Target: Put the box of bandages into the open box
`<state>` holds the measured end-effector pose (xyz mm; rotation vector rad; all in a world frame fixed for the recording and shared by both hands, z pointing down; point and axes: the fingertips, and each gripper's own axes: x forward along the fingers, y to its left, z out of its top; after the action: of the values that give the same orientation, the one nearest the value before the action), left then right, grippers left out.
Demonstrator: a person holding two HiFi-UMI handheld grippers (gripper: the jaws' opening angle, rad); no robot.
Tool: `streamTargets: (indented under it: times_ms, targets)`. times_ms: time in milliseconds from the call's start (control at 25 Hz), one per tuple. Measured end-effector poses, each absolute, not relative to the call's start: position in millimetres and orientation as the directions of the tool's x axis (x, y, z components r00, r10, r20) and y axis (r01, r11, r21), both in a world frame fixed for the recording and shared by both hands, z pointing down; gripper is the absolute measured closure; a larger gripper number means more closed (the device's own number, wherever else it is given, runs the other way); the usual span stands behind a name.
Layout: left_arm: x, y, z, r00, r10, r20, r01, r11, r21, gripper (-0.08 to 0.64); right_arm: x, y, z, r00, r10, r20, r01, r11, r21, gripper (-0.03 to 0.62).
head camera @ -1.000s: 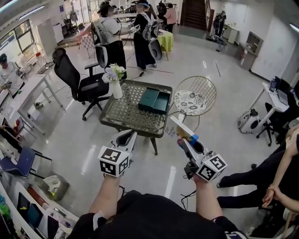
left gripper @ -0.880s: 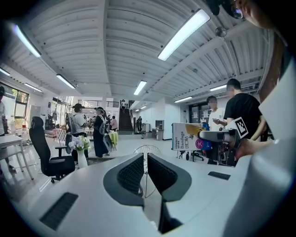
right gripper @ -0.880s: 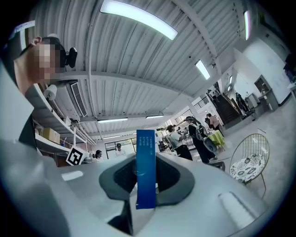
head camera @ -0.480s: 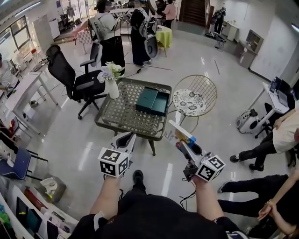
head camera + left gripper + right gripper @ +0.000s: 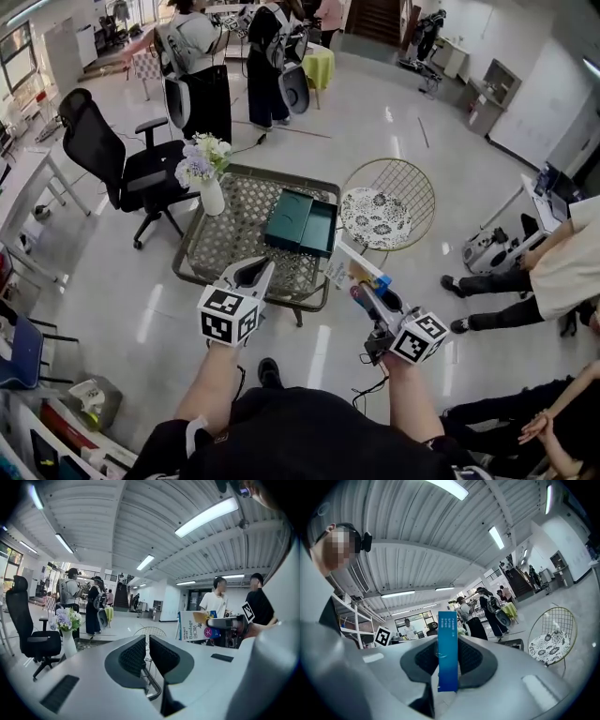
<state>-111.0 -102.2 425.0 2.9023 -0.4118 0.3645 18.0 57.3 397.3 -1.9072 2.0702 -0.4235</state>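
Note:
The box of bandages (image 5: 352,260), white with a blue edge, sticks up from my right gripper (image 5: 367,289), which is shut on it. In the right gripper view its blue edge (image 5: 447,648) stands upright between the dark pads. The open box (image 5: 302,223), dark green with its lid beside it, lies on the far right part of a wicker-topped table (image 5: 239,246). My left gripper (image 5: 255,270) hovers over the table's near edge, jaws together and holding nothing (image 5: 146,639). The left gripper view also catches the bandage box (image 5: 192,626) off to the right.
A white vase of flowers (image 5: 202,171) stands on the table's far left corner. A round wire chair with a patterned cushion (image 5: 384,214) sits right of the table, a black office chair (image 5: 112,159) to its left. People stand behind the table and at the right.
Both grippers have come forward to the table, which now lies closer below them. The bandage box stays gripped in the right gripper.

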Motion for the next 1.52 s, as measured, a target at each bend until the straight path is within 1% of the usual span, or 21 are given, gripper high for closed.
streamTargets:
  times_ms: [160, 320, 640, 960, 1200, 1320, 1520]
  targets:
    - [-102, -137, 430, 0.938, -0.22, 0.268, -0.272, -0.946, 0.175, 0.53, 18, 16, 399, -0.071, -0.997, 0.004, -0.896, 0.062, -0.44, 0.505]
    - [-103, -167, 422, 0.943, -0.226, 0.244, -0.274, -0.944, 0.183, 0.53, 14, -12, 393, -0.08, -0.997, 0.014, -0.902, 0.066, -0.428, 0.505]
    - [-115, -195, 435, 0.937, -0.234, 0.261, -0.297, -0.925, 0.238, 0.53, 27, -30, 399, -0.044, -0.997, 0.061, -0.9, 0.013, -0.436, 0.505]
    - [-103, -219, 442, 0.924, -0.254, 0.288, -0.326, -0.915, 0.239, 0.53, 54, -54, 416, -0.055, -0.995, 0.088, -0.886, 0.008, -0.464, 0.505]
    - [-68, -233, 454, 0.897, -0.27, 0.35, -0.359, -0.907, 0.219, 0.53, 99, -80, 438, -0.093, -0.991, 0.092, -0.86, 0.034, -0.508, 0.505]
    - [-43, -240, 462, 0.876, -0.307, 0.372, -0.401, -0.891, 0.21, 0.529, 128, -93, 453, -0.134, -0.986, 0.095, -0.841, 0.062, -0.538, 0.505]
    - [32, -258, 459, 0.854, -0.376, 0.36, -0.468, -0.858, 0.214, 0.531, 210, -111, 457, -0.187, -0.976, 0.11, -0.84, 0.101, -0.533, 0.505]
